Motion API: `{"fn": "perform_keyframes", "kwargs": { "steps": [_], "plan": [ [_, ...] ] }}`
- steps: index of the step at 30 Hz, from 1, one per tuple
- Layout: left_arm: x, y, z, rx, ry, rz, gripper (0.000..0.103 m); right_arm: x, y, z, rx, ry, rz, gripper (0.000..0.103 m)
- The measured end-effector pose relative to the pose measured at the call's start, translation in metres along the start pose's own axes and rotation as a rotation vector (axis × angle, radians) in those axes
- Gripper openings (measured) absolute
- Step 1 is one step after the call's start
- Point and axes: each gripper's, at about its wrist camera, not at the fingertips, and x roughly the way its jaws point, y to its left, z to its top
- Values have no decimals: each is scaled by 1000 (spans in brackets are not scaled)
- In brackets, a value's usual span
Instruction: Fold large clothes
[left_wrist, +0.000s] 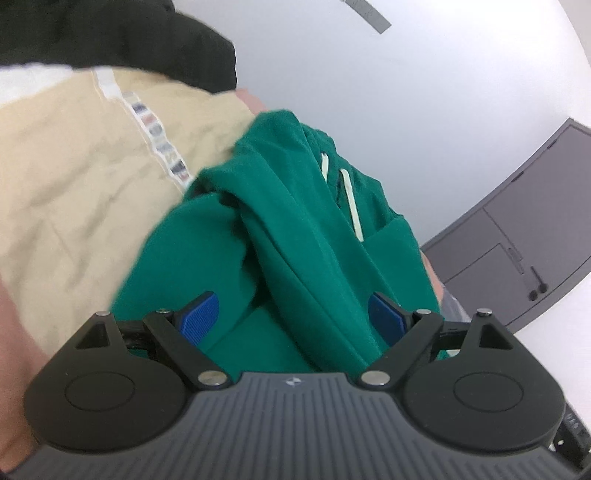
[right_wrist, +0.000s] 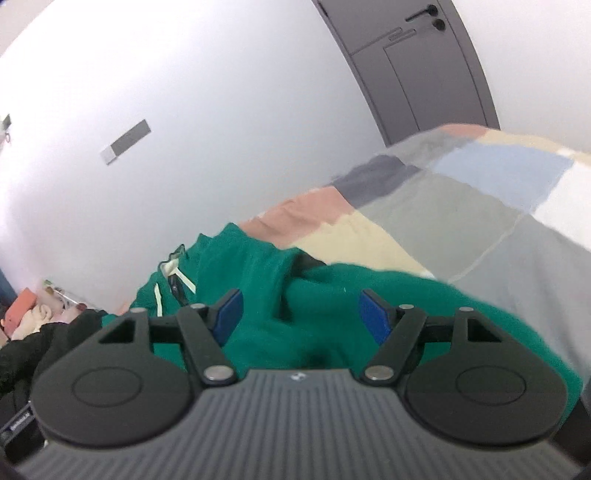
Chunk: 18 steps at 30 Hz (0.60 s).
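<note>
A big green hoodie (left_wrist: 295, 229) lay bunched up on the bed (right_wrist: 480, 206). The bed had a cover made of squares in grey, blue, pink and cream. The hoodie was all crumpled, with thick folds running across it. Two pale drawstrings (left_wrist: 351, 203) hung over the green cloth.

The left gripper (left_wrist: 293, 314) was just above the hoodie. Its blue fingers (left_wrist: 201, 312) were wide apart. Green cloth showed between them, but the fingers did not squeeze it. A fat fold of the hoodie ran right between the two fingers.

Next to the hoodie, on the left in the left wrist view, lay a tan piece of clothing (left_wrist: 74, 184) with a patterned strip along it. A black piece of clothing (left_wrist: 110, 33) lay past that.

The right gripper (right_wrist: 301, 314) also was above the green hoodie. Its blue fingers (right_wrist: 375, 315) were apart too, and they held nothing. The hoodie spread out under them, near the edge of the bed.

Behind the bed was a white wall (right_wrist: 184, 110) and a grey door (right_wrist: 413, 66). A heap of other clothes (right_wrist: 40, 317) sat far off on the left in the right wrist view.
</note>
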Motion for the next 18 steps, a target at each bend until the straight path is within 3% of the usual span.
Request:
{"fn": "perform_keyframes", "kwargs": {
  "steps": [6, 11, 13, 15, 18],
  "plan": [
    [36, 4, 11, -53, 3, -43, 84, 37, 7, -10, -47, 148, -16, 72],
    [73, 3, 25, -29, 3, 26, 53, 67, 3, -22, -73, 270, -45, 72],
    [80, 7, 31, -48, 0, 37, 30, 75, 4, -26, -71, 302, -13, 72],
    [81, 12, 37, -74, -12, 41, 16, 79, 9, -30, -90, 318, -9, 72],
    [70, 16, 47, -93, -51, 34, 9, 81, 16, -32, -134, 313, 15, 60]
  ]
}}
